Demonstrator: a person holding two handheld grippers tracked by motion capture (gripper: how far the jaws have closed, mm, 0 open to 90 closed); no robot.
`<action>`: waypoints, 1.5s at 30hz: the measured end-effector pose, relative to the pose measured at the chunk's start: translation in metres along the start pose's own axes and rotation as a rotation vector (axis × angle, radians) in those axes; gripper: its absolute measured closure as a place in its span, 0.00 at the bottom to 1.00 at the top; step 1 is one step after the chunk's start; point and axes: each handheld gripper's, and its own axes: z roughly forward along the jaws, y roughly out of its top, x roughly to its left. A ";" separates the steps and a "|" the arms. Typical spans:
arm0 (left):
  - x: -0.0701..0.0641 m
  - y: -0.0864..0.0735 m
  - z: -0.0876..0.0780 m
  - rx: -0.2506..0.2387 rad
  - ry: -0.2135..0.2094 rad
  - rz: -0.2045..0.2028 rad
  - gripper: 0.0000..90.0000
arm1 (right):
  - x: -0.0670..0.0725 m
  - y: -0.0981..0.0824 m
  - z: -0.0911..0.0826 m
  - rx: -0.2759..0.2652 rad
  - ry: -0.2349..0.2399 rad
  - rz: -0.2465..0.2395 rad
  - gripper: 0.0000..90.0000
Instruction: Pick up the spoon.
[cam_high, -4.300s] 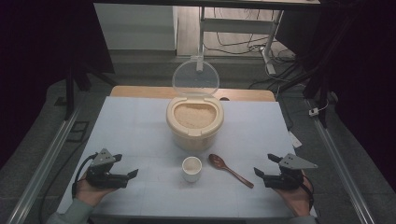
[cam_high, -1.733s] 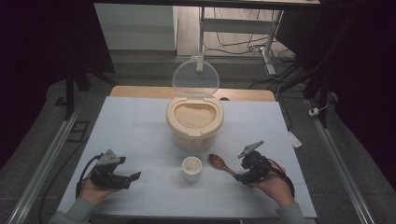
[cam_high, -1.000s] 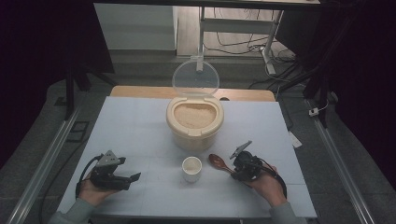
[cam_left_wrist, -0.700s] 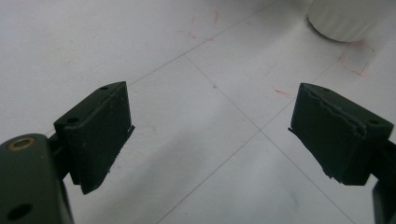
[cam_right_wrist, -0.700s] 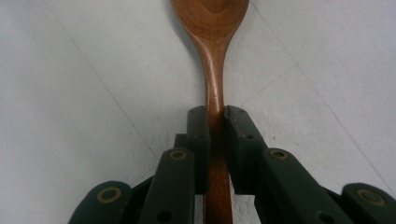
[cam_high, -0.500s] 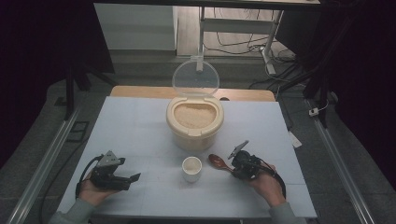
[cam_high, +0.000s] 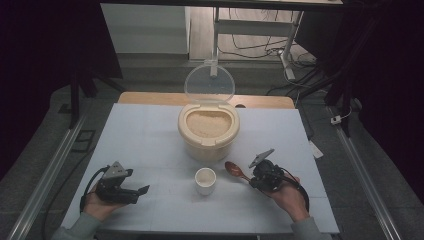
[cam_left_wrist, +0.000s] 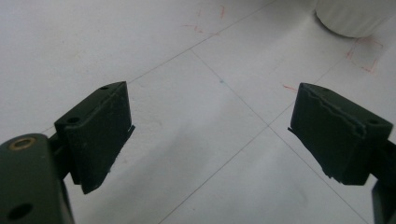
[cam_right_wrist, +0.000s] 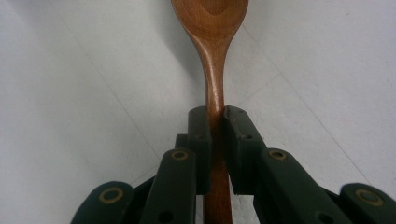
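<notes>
The right claw (cam_right_wrist: 214, 122) has just been closing and now pinches the handle of the wooden spoon (cam_right_wrist: 212, 51), its pads tight on either side of the thin shaft. In the high view the spoon (cam_high: 236, 170) lies low on the white bench (cam_high: 150, 135), right of centre in the frame, just right of the small cup (cam_high: 205, 180) and below the open tub of rice (cam_high: 208, 131). Its long axis runs on a slant, bowl toward the upper left of the frame, handle toward the lower right, where it goes into the right claw (cam_high: 257, 178). In the right gripper view the bowl points straight up the picture, hollow side up, in line with the jaws. The likely trouble is the grip itself: the handle is narrow, rounded and smooth, so it could roll or pivot between the pads once lifted, tipping the bowl and spilling any rice scooped. A swing to the left could also knock the cup, which stands close by. The left claw (cam_left_wrist: 210, 135) rests wide and empty at the lower left of the high view, with the cup's base (cam_left_wrist: 355, 18) at the upper right of its own view.
</notes>
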 end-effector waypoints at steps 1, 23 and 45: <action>0.000 0.000 0.000 0.000 0.000 0.001 0.14 | 0.000 0.000 -0.001 -0.002 0.001 0.002 0.91; -0.002 0.002 0.001 0.001 -0.003 0.005 0.14 | 0.007 -0.009 -0.059 -0.201 0.038 -0.059 0.90; -0.001 0.003 0.001 0.000 -0.021 -0.010 0.14 | 0.037 0.040 -0.071 -0.248 0.085 -0.220 0.90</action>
